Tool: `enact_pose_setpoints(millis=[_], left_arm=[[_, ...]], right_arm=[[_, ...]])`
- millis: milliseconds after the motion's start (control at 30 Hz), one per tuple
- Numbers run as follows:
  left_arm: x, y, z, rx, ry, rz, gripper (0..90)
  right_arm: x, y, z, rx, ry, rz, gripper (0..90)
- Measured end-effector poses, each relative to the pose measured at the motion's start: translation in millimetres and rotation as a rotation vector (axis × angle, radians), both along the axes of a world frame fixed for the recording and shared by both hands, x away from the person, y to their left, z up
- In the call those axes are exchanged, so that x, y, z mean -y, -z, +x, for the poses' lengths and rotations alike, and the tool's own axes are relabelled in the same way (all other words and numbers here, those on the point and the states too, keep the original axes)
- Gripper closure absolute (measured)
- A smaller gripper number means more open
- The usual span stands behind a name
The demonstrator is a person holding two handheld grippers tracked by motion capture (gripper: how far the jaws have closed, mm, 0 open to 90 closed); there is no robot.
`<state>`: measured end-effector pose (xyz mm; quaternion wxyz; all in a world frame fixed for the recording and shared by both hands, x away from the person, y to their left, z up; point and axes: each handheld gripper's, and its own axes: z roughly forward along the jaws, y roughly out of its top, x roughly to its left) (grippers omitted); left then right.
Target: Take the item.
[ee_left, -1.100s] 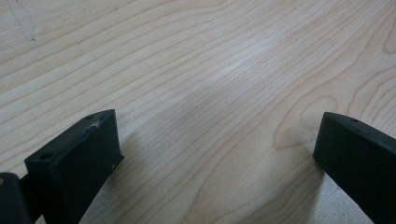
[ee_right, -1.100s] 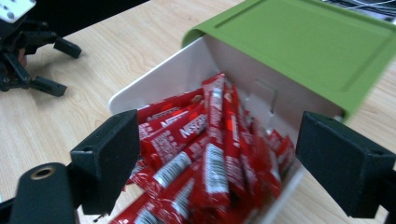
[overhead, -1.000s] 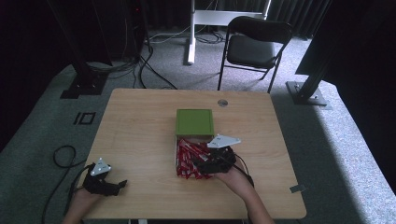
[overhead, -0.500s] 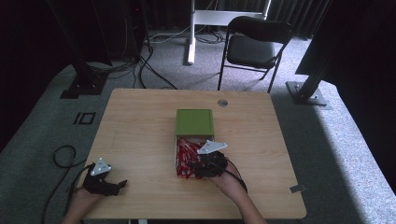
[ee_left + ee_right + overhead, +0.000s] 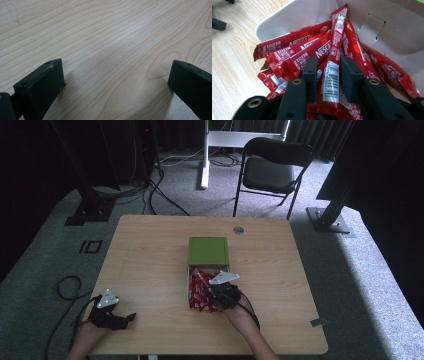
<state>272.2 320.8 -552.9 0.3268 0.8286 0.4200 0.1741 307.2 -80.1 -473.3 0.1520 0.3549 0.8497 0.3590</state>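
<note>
An open white box (image 5: 189, 271) with a green lid (image 5: 208, 251) lies mid-table, holding several red Nescafe sticks (image 5: 198, 287). My right gripper (image 5: 212, 296) reaches into it from the near side. In the right gripper view one red stick (image 5: 332, 62) with a barcode runs straight between the jaws of that gripper (image 5: 329, 72). The jaws have just been closing around this stick; a thin gap still shows on its left side, and the stick is not squeezed. My left gripper (image 5: 129, 318) rests at the table's near left, open over bare wood (image 5: 116, 82).
The box's white inner wall (image 5: 299, 15) and folded flap (image 5: 372, 27) rise behind the sticks. A round cable hole (image 5: 238, 229) sits at the table's far edge. A black chair (image 5: 272, 167) stands beyond the table. Bare wood spreads left of the box.
My right gripper has moved left and down into the box of sticks, and its jaws have narrowed. The left gripper has stayed where it was.
</note>
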Motion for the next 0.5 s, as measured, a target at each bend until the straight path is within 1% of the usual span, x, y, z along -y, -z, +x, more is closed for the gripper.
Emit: enact_pose_setpoints(millis=[133,200,267,300,333,367,433,500], left_arm=[[0.1,0.0,-0.1,0.000,-0.001,-0.001,1.5],[0.0,0.0,0.0,0.000,0.000,0.000,1.5],[0.0,0.0,0.0,0.000,0.000,0.000,1.5],[0.0,0.0,0.0,0.000,0.000,0.000,1.5],[-0.1,-0.1,0.0,-0.001,0.001,0.002,1.5],[-0.1,-0.1,0.0,-0.001,0.001,0.002,1.5],[0.0,0.0,0.0,0.000,0.000,0.000,1.5],[0.0,0.0,0.0,0.000,0.000,0.000,1.5]], right_arm=[[-2.6,2.7,1.8,0.000,0.009,-0.001,71.9],[-4.2,3.7,2.1,0.001,0.009,-0.003,75.0],[-4.9,3.3,1.9,0.001,0.014,-0.003,76.4],[-6.1,2.8,1.4,0.012,0.015,-0.016,78.6],[-6.3,1.9,0.6,0.024,0.029,-0.026,79.3],[-5.6,0.9,0.4,0.023,0.029,-0.027,79.5],[-2.4,-1.3,-0.5,0.031,0.045,-0.006,79.5],[1.2,-3.3,-1.0,0.028,0.045,0.009,79.9]])
